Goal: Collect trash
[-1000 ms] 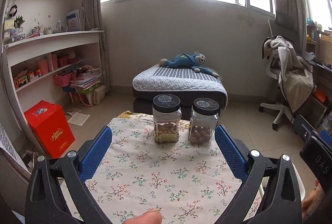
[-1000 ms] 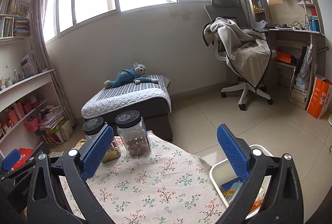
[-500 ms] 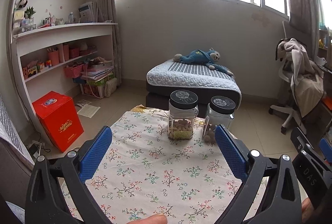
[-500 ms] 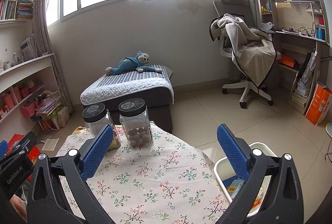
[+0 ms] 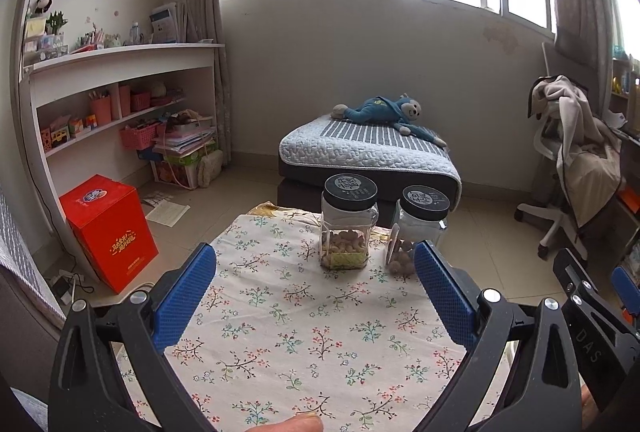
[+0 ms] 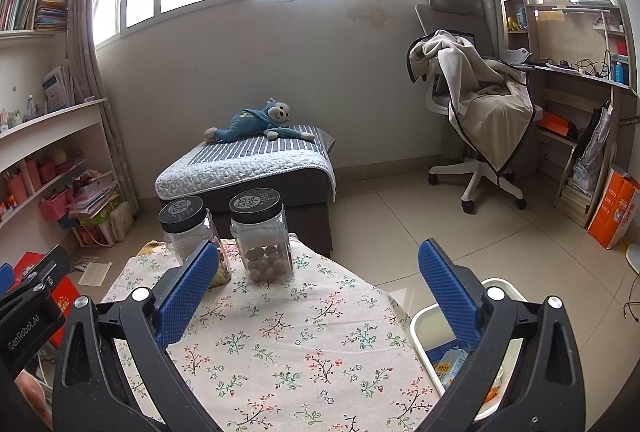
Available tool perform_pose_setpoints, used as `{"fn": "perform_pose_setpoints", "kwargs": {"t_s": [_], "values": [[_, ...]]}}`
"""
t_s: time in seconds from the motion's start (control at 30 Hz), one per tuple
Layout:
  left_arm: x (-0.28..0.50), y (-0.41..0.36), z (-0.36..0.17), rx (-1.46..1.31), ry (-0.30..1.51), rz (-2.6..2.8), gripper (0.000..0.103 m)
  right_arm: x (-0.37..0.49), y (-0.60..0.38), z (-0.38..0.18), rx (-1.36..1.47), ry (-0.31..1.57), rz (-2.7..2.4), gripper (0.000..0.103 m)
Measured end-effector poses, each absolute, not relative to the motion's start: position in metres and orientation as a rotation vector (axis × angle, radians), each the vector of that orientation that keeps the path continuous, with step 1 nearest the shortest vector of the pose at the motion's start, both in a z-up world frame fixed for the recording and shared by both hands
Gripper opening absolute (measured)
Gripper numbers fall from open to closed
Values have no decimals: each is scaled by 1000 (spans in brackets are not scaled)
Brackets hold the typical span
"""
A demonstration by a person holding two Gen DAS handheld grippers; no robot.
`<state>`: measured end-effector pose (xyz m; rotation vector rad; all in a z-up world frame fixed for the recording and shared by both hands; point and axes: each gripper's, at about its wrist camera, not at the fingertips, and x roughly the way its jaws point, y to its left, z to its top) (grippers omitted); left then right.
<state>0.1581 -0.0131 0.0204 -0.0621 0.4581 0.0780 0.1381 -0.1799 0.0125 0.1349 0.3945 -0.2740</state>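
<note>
Both views rise and pull back from table [image 5: 304,344] over last second. Left gripper [image 5: 316,284] and right gripper [image 6: 316,284] spread wide, empty. Trash sits in white bin [image 6: 420,316] at right gripper's 4 o'clock. Tablecloth bare except two jars [image 5: 348,224] at 12 o'clock; collection looks finished.

"GenRobot.AI" on left gripper [image 6: 28,316] body, "DAS" on right gripper [image 5: 592,336] body, jar-lid and box print unreadable

Both views have swung left and pulled back from the 2 jars [image 5: 348,228], which now look smaller.
</note>
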Motion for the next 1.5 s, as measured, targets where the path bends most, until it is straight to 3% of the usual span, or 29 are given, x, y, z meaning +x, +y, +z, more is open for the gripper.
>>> {"fn": "perform_pose_setpoints", "kwargs": {"t_s": [1.5], "values": [[161,-10,11,-66,475,84,96,139,-183,10,132,398,-274,96]]}}
